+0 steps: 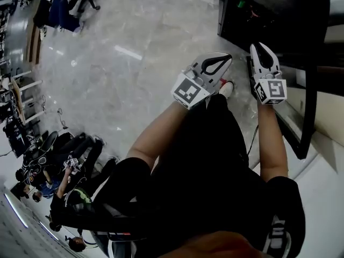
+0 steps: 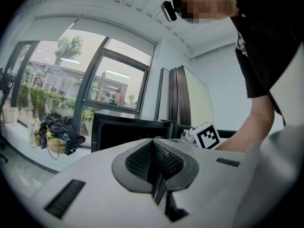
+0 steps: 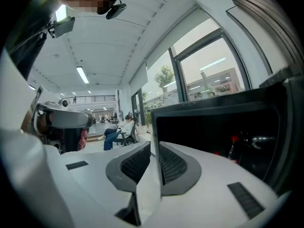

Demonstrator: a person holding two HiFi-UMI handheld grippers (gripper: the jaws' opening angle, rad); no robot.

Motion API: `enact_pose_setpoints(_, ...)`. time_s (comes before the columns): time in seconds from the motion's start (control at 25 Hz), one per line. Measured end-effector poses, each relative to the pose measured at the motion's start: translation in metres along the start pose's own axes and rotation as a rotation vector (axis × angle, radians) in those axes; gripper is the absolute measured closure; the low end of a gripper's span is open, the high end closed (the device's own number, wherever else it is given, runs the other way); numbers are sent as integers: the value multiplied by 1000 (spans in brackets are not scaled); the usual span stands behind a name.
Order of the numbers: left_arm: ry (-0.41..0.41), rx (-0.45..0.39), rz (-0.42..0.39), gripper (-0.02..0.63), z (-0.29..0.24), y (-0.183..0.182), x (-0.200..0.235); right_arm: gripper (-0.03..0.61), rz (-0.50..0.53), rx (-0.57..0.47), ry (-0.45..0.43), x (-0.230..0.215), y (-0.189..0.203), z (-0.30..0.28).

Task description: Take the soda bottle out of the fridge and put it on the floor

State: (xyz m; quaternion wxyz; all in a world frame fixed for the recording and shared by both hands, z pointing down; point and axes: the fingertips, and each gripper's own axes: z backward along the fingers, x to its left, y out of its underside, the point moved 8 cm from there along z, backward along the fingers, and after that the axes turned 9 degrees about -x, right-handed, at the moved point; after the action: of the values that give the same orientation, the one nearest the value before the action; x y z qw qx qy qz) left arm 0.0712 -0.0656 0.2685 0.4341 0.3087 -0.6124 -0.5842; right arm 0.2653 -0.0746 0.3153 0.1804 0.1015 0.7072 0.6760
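Observation:
The black fridge (image 1: 269,15) stands open at the top right of the head view, its door (image 1: 307,90) swung toward me. Through the right gripper view, a dark soda bottle (image 3: 232,149) with a red cap stands inside the fridge (image 3: 223,127), well beyond the jaws. My right gripper (image 1: 262,48) (image 3: 154,145) points at the fridge opening; only a thin slit shows between its pads, with nothing in it. My left gripper (image 1: 224,58) (image 2: 153,142) hangs beside it, shut and empty, short of the fridge (image 2: 128,132). The right gripper's marker cube (image 2: 207,136) shows in the left gripper view.
Grey marble floor (image 1: 134,63) spreads to the left of the fridge. People sit on chairs at the lower left (image 1: 70,171), and office chairs (image 1: 70,4) stand at the top left. A pile of bags (image 2: 57,134) lies by the large window. My shoe (image 1: 227,87) is below the grippers.

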Motion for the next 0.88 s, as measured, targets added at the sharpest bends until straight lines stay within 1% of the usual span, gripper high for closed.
enact_pose_setpoints(0.12, 8, 30, -7, 615, -18, 27, 26, 469, -11, 10, 65, -34, 30, -28)
enact_pose_setpoints(0.28, 34, 34, -23, 615, -36, 64, 64, 403, -14, 25, 168, -74, 69, -63)
enact_pose_setpoints(0.32, 36, 37, -31, 615, -40, 72, 72, 377, -14, 27, 187, -83, 77, -71)
enact_pose_setpoints(0.36, 32, 38, -30, 615, -44, 81, 80, 346, -10, 30, 203, -91, 85, -80)
enact_pose_setpoints(0.44, 18, 34, -19, 615, -49, 97, 92, 310, 9, 34, 236, -105, 99, -94)
enact_pose_setpoints(0.64, 34, 23, -14, 615, -59, 128, 107, 279, 45, 10, 332, -132, 127, -115)
enact_pose_setpoints(0.88, 43, 58, 0, 615, -54, 157, 114, 265, 80, 24, 380, -162, 157, -134)
